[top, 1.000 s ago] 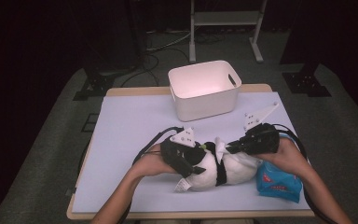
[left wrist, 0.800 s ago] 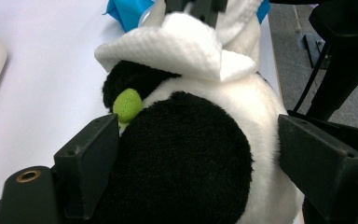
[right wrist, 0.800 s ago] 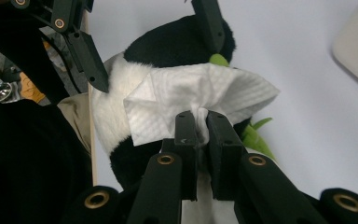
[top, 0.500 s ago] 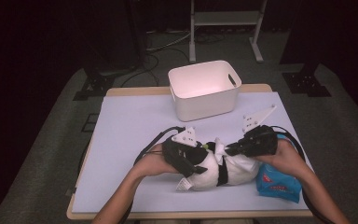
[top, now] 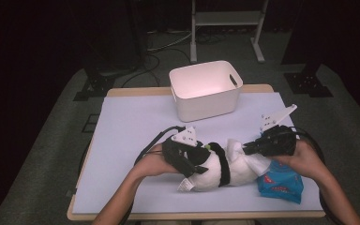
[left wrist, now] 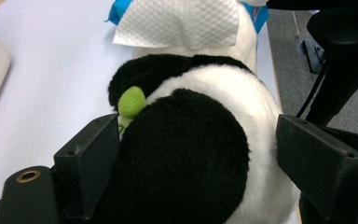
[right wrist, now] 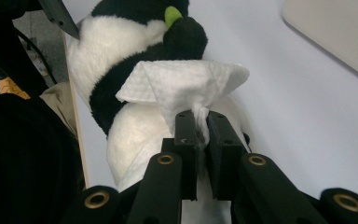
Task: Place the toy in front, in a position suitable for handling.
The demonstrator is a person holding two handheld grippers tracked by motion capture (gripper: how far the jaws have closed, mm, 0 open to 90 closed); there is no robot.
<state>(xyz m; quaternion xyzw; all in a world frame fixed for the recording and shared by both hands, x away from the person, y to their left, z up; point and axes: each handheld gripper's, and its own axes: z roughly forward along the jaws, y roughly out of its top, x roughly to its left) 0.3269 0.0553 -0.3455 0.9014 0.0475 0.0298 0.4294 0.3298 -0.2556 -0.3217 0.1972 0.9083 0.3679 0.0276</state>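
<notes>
- Lying on its side near the front edge of the table [top: 122, 117]: a black-and-white toy panda [top: 220, 168], with a white tissue [right wrist: 186, 84] draped over its pale body
- Pinching a corner of that tissue, clenched tight: right gripper [right wrist: 198, 128], just above the toy
- Straddling the panda's black-and-white bulk with jaws spread wide, pads against the plush: left gripper [left wrist: 196, 154]
- Resting just right of the toy: blue packet [top: 281, 183]
- Standing well behind, at the far edge: white basket [top: 206, 93]
</notes>
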